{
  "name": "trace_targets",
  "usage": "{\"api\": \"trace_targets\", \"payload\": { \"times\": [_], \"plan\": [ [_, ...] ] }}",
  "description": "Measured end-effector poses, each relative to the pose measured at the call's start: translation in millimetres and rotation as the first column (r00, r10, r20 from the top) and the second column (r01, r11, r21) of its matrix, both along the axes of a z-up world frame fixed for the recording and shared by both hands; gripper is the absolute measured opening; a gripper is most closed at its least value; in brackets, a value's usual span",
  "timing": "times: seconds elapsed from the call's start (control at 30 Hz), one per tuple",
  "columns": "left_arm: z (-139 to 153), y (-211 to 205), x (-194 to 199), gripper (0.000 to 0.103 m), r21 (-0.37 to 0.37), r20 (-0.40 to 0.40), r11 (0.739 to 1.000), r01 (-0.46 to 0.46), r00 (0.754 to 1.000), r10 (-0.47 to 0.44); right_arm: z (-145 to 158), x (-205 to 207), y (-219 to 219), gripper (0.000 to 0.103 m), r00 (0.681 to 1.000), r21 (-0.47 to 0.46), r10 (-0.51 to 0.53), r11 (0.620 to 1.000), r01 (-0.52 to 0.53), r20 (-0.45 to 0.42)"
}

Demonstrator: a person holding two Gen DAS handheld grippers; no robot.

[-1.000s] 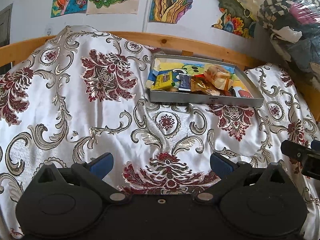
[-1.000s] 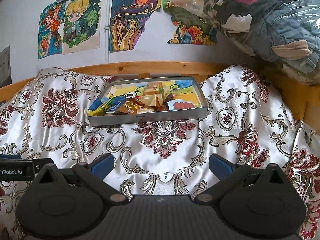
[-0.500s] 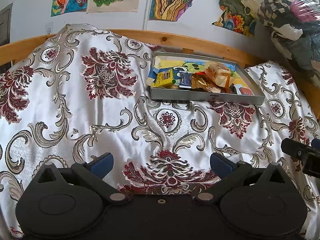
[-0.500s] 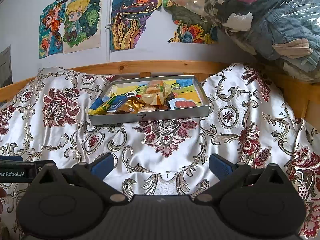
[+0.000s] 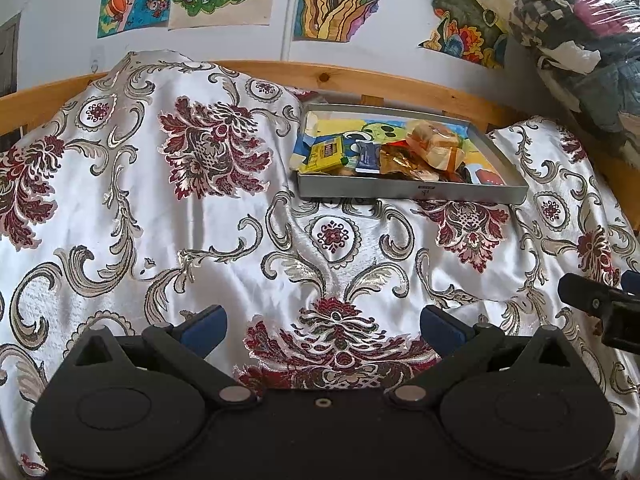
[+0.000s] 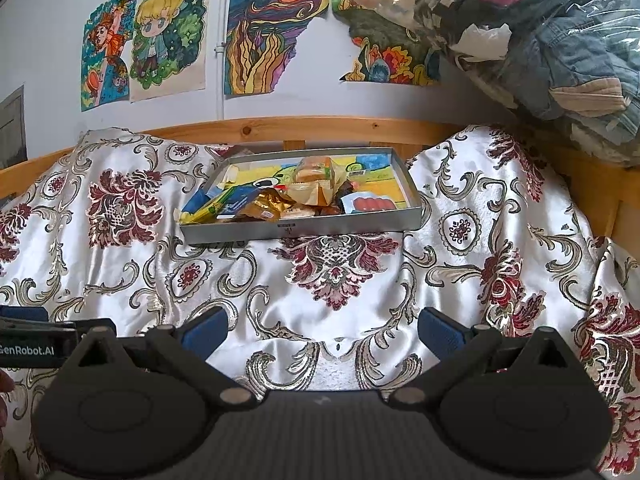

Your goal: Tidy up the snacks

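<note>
Hovering low over the patterned cloth, the left gripper has its blue-padded fingers spread wide with nothing between them, and the right gripper is the same: jaws apart and empty. The task's thing, the grey tray, sits well ahead of both on the far side of the cloth, close against the wooden rail, and the snacks are all heaped inside it: a yellow packet at its left end, a gold foil packet near the middle, a clear-wrapped pastry on top, and in the right view a sausage pack toward its right end. Over the last second almost nothing has changed on the cloth; the tray and its contents lie as they did, while both cameras have shifted only slightly, the tray sitting a touch lower in the left view and much the same in the right. The right gripper's tip shows at the right edge of the left view, so the two tools are side by side and near each other. My reading is that no snack is in hand and the cloth in front of the tray holds nothing to pick up, so either the gathering is already finished or the sorting inside the tray has yet to begin; any further work means reaching forward to the tray.
</note>
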State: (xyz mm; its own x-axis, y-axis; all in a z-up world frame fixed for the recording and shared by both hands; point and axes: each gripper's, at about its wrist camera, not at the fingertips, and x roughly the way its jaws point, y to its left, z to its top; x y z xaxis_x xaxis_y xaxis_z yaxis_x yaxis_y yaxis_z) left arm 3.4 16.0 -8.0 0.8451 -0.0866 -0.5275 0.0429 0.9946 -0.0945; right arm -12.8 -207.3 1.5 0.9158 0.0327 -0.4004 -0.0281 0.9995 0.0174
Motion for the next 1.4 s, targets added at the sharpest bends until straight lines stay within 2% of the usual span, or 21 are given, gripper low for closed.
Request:
{"api": "trace_targets", "payload": {
  "times": [1.4],
  "plan": [
    [1.2,3.5,0.2,0.102,-0.003,-0.002,1.000,-0.010,1.000,0.010,0.4,-1.0,1.6,0.103,1.000,-0.002,0.006,1.000,-0.006,-0.008]
  ]
}}
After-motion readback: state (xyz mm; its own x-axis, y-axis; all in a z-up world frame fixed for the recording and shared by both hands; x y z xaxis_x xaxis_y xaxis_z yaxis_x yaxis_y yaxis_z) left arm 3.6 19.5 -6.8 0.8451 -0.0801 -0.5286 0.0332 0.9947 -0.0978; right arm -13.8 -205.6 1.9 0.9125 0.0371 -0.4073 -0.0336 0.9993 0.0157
